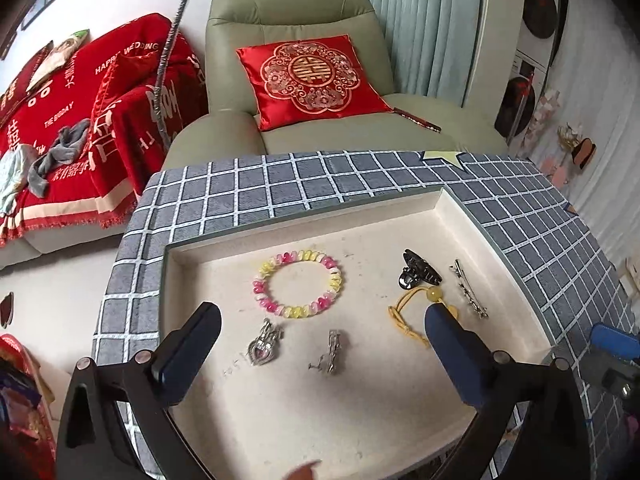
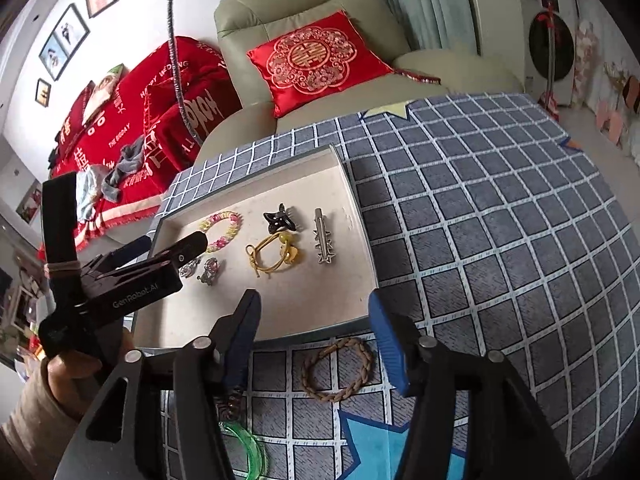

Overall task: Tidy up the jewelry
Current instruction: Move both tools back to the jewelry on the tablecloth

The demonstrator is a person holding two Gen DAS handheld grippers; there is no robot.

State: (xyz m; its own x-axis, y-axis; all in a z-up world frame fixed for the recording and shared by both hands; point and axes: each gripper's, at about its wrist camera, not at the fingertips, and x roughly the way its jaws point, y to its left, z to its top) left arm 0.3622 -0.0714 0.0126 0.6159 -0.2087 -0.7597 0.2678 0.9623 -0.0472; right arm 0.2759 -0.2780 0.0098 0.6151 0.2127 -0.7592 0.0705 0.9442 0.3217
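Note:
A white shallow tray (image 1: 304, 216) (image 2: 352, 200) sits on a checked grey cloth. In it lie a pink-and-yellow bead bracelet (image 1: 298, 284) (image 2: 224, 230), a silver heart pendant (image 1: 262, 344), a small silver earring (image 1: 332, 352), a black claw clip (image 1: 418, 270), a yellow cord bracelet (image 1: 408, 316) and a silver hair clip (image 1: 468, 288). My left gripper (image 1: 322, 314) hangs open over the pendant and earring, holding nothing. My right gripper (image 2: 313, 302) stands open at the tray's near edge. A brown braided bracelet (image 2: 338, 368) lies on the cloth under its fingers, untouched.
A green bangle (image 2: 244, 448) and a dark beaded piece (image 2: 229, 402) lie on the cloth near the right gripper's left finger. A hand (image 2: 68, 380) holds the left gripper. A green armchair (image 1: 280, 20) with a red cushion (image 1: 312, 80) stands behind the table.

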